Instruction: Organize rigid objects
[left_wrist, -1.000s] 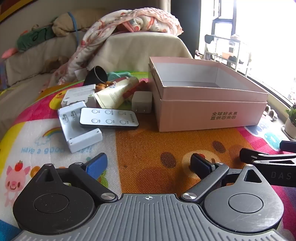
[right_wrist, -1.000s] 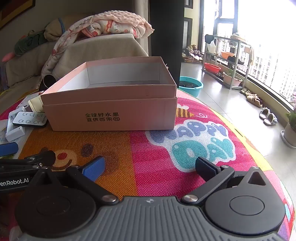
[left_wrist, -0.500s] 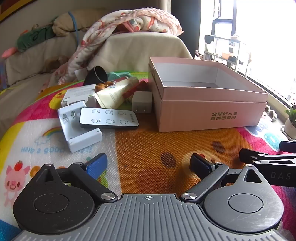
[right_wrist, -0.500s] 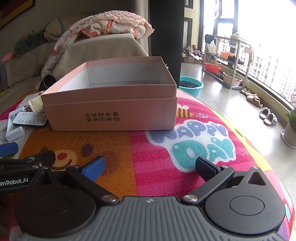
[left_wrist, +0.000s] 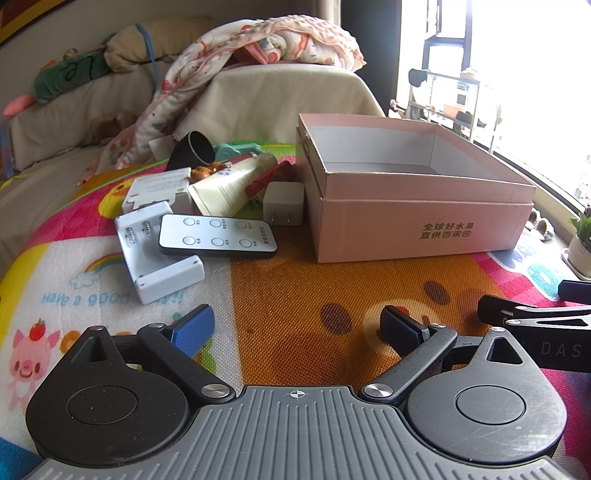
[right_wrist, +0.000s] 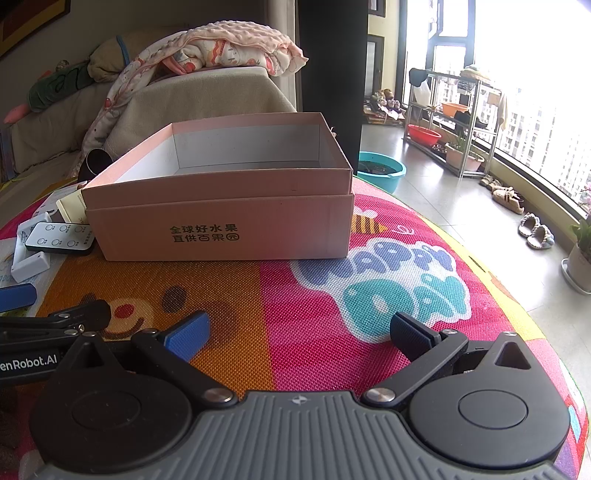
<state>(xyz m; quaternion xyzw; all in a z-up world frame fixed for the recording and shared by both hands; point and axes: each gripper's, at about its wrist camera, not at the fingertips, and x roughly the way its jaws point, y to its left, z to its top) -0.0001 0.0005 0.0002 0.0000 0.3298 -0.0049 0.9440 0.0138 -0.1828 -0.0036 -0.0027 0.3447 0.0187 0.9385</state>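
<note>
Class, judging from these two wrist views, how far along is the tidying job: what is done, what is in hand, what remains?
Done: nothing; the pink box shows no items inside. In hand: nothing; left gripper and right gripper are open. Left: remote, charger, white battery holder, cream tube and other pieces lie beside the box.

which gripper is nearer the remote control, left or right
Left. The left gripper sits open just in front of the remote control, slightly to its right. The right gripper is open facing the pink box, with the remote far off to its left.
</note>
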